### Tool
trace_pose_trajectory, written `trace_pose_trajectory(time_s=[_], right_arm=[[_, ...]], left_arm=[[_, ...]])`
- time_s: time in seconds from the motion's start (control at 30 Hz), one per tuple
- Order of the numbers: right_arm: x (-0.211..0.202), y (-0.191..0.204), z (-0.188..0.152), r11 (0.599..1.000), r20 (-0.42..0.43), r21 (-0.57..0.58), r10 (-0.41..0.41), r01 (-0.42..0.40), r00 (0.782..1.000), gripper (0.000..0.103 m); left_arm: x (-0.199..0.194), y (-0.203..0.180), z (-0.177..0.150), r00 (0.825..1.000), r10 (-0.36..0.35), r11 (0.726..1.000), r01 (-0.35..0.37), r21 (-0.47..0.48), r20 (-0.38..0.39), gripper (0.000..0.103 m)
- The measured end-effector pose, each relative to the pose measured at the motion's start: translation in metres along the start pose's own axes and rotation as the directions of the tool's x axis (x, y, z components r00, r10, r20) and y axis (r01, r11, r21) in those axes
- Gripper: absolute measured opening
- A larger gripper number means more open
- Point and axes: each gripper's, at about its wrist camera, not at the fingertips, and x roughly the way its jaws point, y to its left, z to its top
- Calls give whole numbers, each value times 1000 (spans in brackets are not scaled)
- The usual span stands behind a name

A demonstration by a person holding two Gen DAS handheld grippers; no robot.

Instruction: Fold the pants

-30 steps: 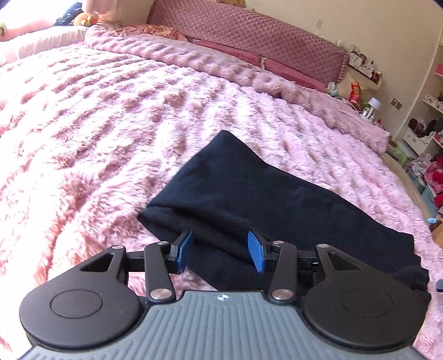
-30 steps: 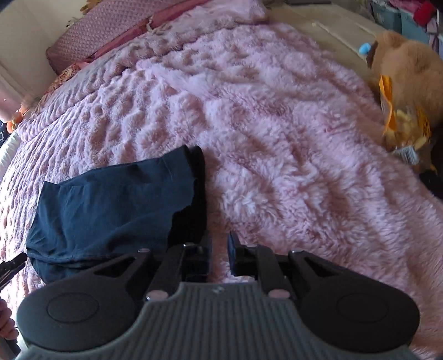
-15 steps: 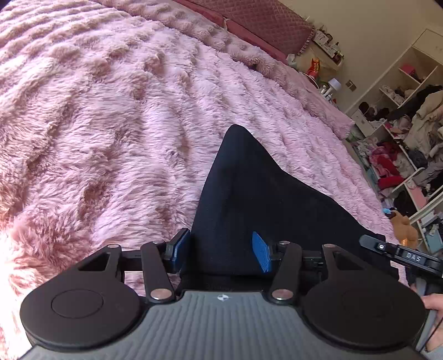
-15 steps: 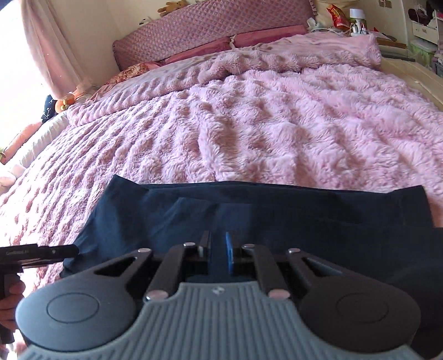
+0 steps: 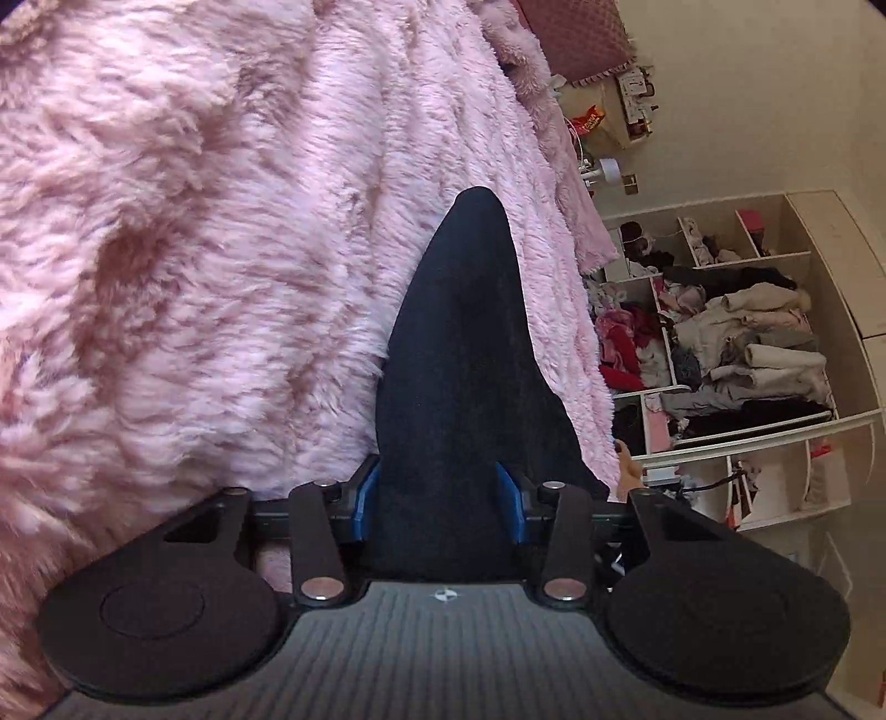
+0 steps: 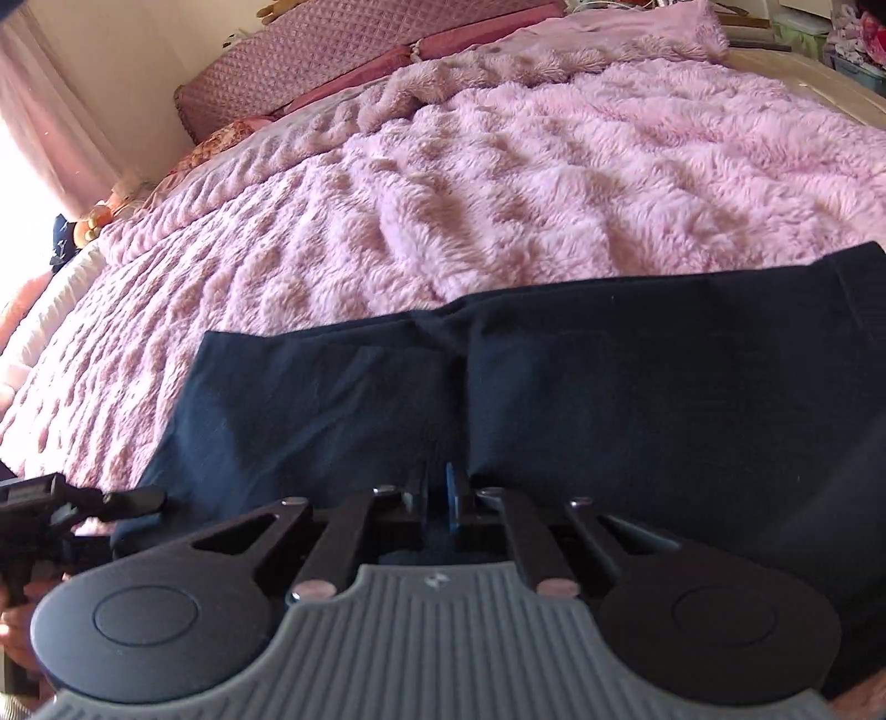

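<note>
My left claw point(image 5: 437, 501) stands spread, its two blue pads on either side of a bunched fold of the pants point(image 5: 462, 354). The dark cloth fills the gap between the pads and runs forward from it in a narrowing tongue over the pink furry blanket point(image 5: 221, 249), ending in a rounded tip toward the head of the bed. I cannot tell whether the pads actually press the cloth; they sit wide apart with fabric between them.

My right claw point(image 6: 437, 498) is pressed together, pinching an edge of the pants point(image 6: 554, 387) just in front of it. From there the garment lies broad and flat across the blanket point(image 6: 498, 166), spreading to both sides of the claw, with a seam or fold running up its middle. The left claw point(image 6: 83, 501) shows at the pants' left edge in this view.

I count one pair of pants, dark navy, and two claws. Beyond the bed's side stands an open wardrobe point(image 5: 747, 332) stuffed with clothes; at the head of the bed lies a quilted mauve headboard cushion point(image 6: 360, 50).
</note>
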Motion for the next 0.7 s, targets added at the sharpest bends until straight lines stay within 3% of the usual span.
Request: trace_pose_trajectory(time_s=[0.1,0.17,0.27,0.4,0.47,0.53,0.7], right_arm=[[-17,-5,-31,998,-75,56,16,-11,997,1],[-32,-7,-50,998,-80,66,17,-12,997,0],[-51,-10,-64,993,-111,105,71,-60,991,6],[-84,-22,-67,986,4,121,118,-117,993,6],[-101,-35,-59,986,65,115,115,-122,991,6],[-117,-51,-49,983,120,127,115,-130,986,6],[-144,-89,-17,994,198,94,38,-57,979,6]], left_arm=[[17,8,-3,992,-91,995,87,-50,-85,36],[28,6,-6,993,-59,997,53,-59,-106,33],[29,-2,-7,998,-1,998,-3,-57,-66,25],[20,-31,-11,993,107,994,-107,5,-50,21],[10,-59,-17,982,188,979,-187,80,-8,20],[9,-90,-22,975,219,966,-220,136,24,20],[25,-182,-44,947,312,901,-321,291,77,19]])
